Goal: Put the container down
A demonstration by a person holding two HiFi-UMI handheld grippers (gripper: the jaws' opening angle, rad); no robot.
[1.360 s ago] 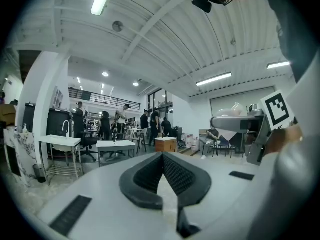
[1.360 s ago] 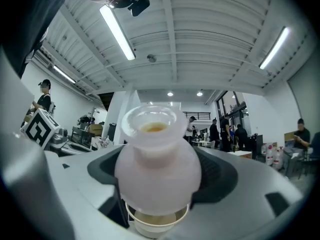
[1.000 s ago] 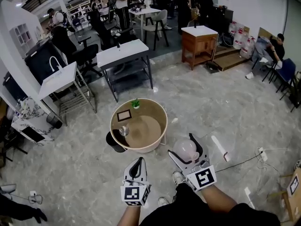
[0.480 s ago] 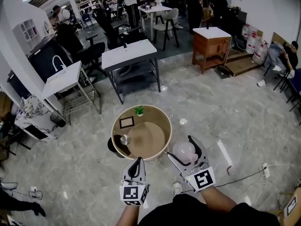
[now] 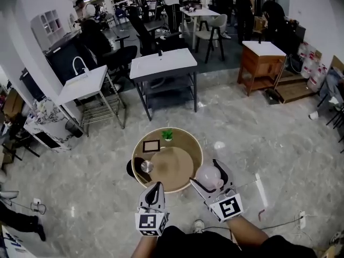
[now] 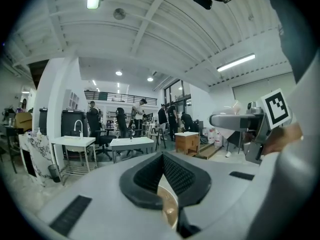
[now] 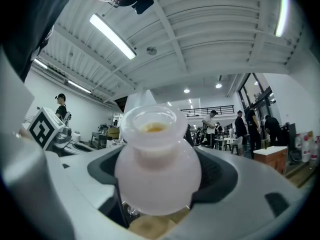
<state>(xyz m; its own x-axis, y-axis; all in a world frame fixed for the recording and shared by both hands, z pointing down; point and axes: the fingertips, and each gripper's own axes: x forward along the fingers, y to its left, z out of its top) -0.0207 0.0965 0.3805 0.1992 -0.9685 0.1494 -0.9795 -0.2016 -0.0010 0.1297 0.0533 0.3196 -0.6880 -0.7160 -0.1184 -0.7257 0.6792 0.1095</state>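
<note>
Head view of a round wooden surface standing on a grey stone floor, with both hand-held tools at its near edge. Right tool: jaws apart and clamped on the belly of a pale pink, round-bodied container, one pad on each side. The container's wide neck points away from the tool body, and a yellowish patch shows inside its mouth. From above, the container lies at about 4 o'clock on the surface, over the rim; contact with the surface cannot be determined.

Left tool: jaws together, with nothing between them. It is held at about 6 o'clock, just outside the rim and well apart from the container.

Objects on the surface: a small potted plant at 12 o'clock; a dark picture frame lying flat at about 11 o'clock, just beside the plant; a metal cup at about 8 o'clock; and a lighter tan circular mat covering the near middle. A dark round object sits on the floor against the rim at 9 o'clock.

Beyond the surface, at 12 o'clock, stands a white-topped bench.
</note>
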